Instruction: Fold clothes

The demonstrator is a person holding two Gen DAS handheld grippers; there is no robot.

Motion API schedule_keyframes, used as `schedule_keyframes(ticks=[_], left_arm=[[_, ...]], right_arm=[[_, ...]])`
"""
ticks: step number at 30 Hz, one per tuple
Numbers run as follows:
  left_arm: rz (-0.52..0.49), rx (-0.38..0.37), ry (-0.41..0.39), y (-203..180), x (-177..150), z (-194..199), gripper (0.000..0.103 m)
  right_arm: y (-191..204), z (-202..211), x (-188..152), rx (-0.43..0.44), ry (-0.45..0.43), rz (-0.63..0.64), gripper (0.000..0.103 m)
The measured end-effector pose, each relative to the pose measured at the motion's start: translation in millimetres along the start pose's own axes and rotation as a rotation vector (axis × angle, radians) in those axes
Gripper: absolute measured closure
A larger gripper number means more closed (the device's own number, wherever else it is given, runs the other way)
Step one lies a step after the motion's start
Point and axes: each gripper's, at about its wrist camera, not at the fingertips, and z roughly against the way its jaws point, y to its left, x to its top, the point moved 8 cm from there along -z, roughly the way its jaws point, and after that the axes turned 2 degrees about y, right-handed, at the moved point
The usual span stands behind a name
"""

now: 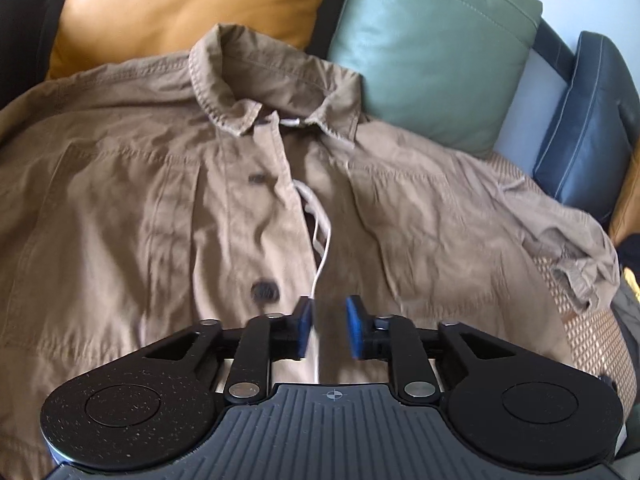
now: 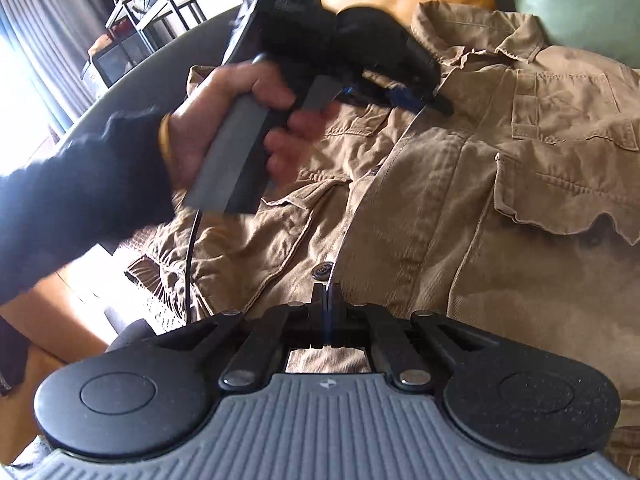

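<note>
Across the sofa seat, collar up against the mustard cushion (image 1: 168,12) and green cushion (image 1: 432,48), lies the tan jacket (image 1: 132,208), front side up. Left claw (image 1: 328,328) hangs open over its placket; right claw (image 2: 328,308) is pinched closed at the front edge.

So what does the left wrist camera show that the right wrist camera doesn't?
Only the left wrist view: the left tongs from behind, open above a white drawstring, and a dark blue cushion.

Only the right wrist view: the right tongs shut at the placket near a button, the person's left hand, and curtains.

Both: the tan jacket, mustard cushion and green cushion.
</note>
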Motion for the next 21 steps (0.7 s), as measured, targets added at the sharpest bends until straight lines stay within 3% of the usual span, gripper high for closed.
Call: schedule_keyframes(ticks=[10, 14, 21], left_arm=[[-0.055, 0.007, 0.026, -7.7, 53.6, -51.2, 0.058], [-0.012, 0.003, 0.035, -5.8, 78.1, -75.3, 0.057], [0.085, -0.018, 0.023, 16.9, 118.9, -102.2, 0.057]], right_arm=[[-12.7, 6.7, -13.7, 0.053, 0.002, -0.084, 0.103], [-23.0, 8.9, -17.5, 0.092, -0.009, -0.171, 0.103], [-35.1, 0.4, -19.7, 0.131, -0.002, -0.196, 0.103]])
